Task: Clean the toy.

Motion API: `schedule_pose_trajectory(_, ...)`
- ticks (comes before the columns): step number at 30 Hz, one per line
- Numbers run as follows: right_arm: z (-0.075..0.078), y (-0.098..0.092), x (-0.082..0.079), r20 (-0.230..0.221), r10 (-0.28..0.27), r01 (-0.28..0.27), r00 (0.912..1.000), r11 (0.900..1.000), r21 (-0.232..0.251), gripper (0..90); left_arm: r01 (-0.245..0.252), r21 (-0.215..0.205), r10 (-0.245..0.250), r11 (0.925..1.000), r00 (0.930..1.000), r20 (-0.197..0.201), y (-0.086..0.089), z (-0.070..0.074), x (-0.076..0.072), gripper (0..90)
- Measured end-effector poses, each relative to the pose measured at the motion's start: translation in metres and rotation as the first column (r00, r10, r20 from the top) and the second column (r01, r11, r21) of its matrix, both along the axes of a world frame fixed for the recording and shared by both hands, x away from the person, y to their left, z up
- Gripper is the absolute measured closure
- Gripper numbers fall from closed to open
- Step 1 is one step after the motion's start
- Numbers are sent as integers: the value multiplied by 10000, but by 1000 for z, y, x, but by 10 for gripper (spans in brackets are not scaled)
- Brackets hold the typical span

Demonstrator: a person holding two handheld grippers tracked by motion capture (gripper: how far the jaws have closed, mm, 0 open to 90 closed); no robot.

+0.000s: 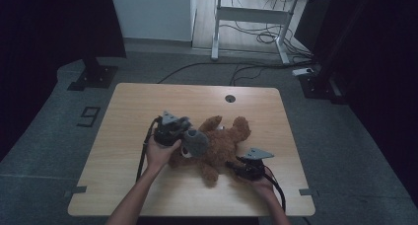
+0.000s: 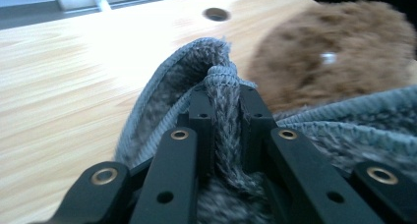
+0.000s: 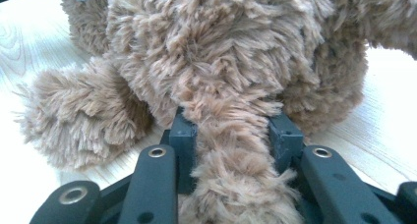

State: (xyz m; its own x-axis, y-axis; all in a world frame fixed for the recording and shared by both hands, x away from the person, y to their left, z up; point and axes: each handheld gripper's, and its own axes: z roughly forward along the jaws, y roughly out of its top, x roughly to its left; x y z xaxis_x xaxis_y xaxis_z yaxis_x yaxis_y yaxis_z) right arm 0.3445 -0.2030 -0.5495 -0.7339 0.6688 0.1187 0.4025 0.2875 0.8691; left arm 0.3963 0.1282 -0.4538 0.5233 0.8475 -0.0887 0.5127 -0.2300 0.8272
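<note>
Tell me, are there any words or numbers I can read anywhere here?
"9": one big dark number marked on the grey floor, left of the wooden table.
Nothing readable on the brown teddy bear, the grey knitted hat or either gripper.
The small pale tag on the bear is too blurred to read.

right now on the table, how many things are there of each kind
brown plush bear: 1
grey knitted hat: 1
hand-held grippers: 2, the left hand-held gripper pinching the hat's edge, the right hand-held gripper clamped on a limb of the bear
total: 4
</note>
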Motion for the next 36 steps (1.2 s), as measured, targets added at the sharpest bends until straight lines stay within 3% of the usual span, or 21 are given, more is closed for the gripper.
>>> schedule_pose_trajectory(4, 0, 0, 0, -5, 8, -8, 10000, 10000, 9, 643, -387, 28, 387, 9992, 9992, -112, 21, -11, -2, 794)
schedule_pose_trajectory(9, 0, 0, 0, -12, -9, 9, 10000, 10000, 16, 643, -987, 435, 1012, 9942, 9932, -578, 45, -30, -2, 795)
schedule_pose_trajectory(11, 0, 0, 0, -25, -14, 14, 10000, 10000, 15, 643, -1001, 730, 1065, 9923, 9902, -900, 50, -45, -4, 796)
schedule_pose_trajectory(15, 0, -1, 1, -73, -3, 3, 10000, 10000, 26, 644, -1004, 563, 1069, 9934, 9858, -1295, 53, -61, -7, 797)
schedule_pose_trajectory(19, 0, -1, 1, -70, -35, 35, 10000, 10000, 18, 644, -878, 584, 961, 9944, 9824, -1604, 55, -69, -7, 797)
schedule_pose_trajectory(24, 0, 0, 1, -85, -80, 80, 9999, 10000, -22, 649, -906, 283, 939, 9955, 9835, -1547, 59, -61, -7, 795)
schedule_pose_trajectory(26, 0, 1, 2, -66, -155, 155, 9999, 9998, -107, 657, -893, 210, 913, 9958, 9868, -1340, 59, -53, -7, 794)
schedule_pose_trajectory(31, 0, 5, 6, 49, -313, 314, 9995, 9989, -359, 665, -601, -74, 597, 9982, 9974, -401, 48, -23, -12, 791)
schedule_pose_trajectory(36, 0, 12, 15, 85, -352, 355, 9993, 9986, -395, 665, -164, -313, 165, 9994, 9999, 36, 26, 4, -5, 789)
